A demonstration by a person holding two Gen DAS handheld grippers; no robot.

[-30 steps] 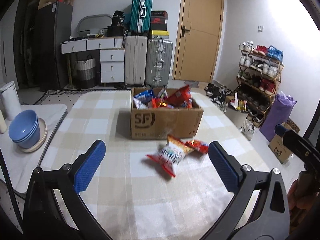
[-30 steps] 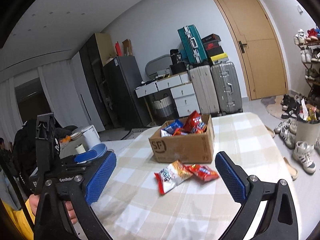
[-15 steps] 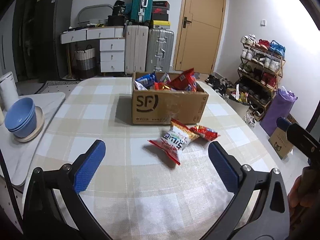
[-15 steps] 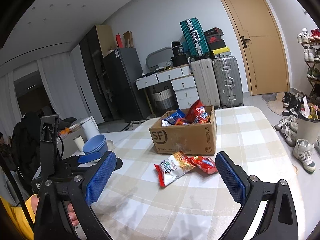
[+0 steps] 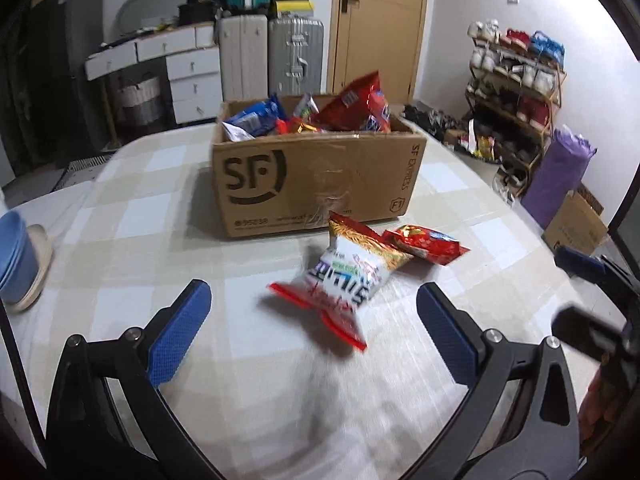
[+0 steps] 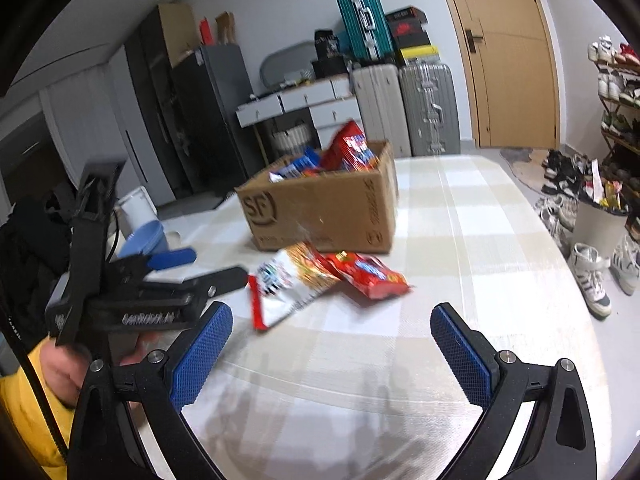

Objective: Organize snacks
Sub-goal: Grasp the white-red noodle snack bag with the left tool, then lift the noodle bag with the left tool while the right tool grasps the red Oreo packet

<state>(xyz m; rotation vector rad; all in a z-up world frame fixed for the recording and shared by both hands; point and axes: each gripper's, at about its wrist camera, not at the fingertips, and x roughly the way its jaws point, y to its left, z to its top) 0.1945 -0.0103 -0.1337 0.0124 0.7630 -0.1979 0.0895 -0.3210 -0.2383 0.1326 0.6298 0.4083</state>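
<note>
A: What fills the scene, starting with the biggest thing?

B: A table (image 5: 120, 240) under a pale checked cloth. Toward its far side stands an open cardboard box (image 5: 316, 184) printed "SF", already heaped with snack bags.

A: And the snacks not yet put away?

B: Two lie on the cloth just in front of the box. A white and red bag (image 5: 344, 276) is nearest the grippers, and a smaller red bag (image 5: 424, 242) sits just beside it on the right, their edges touching or overlapping.

A: What are the grippers doing?

B: The left gripper (image 5: 314, 318) hovers low over the cloth, jaws spread wide and empty, with the white and red bag between and just beyond its blue pads. The right gripper (image 6: 332, 344) is also released and holds nothing, a little further from the bags.

A: Which step does this look like?

B: Probably the approach to a pickup. The next move likely calls for lowering the left jaws around the white and red bag, pinching its crinkly body without dragging the red one along, then lifting it over the box's front wall.
</note>
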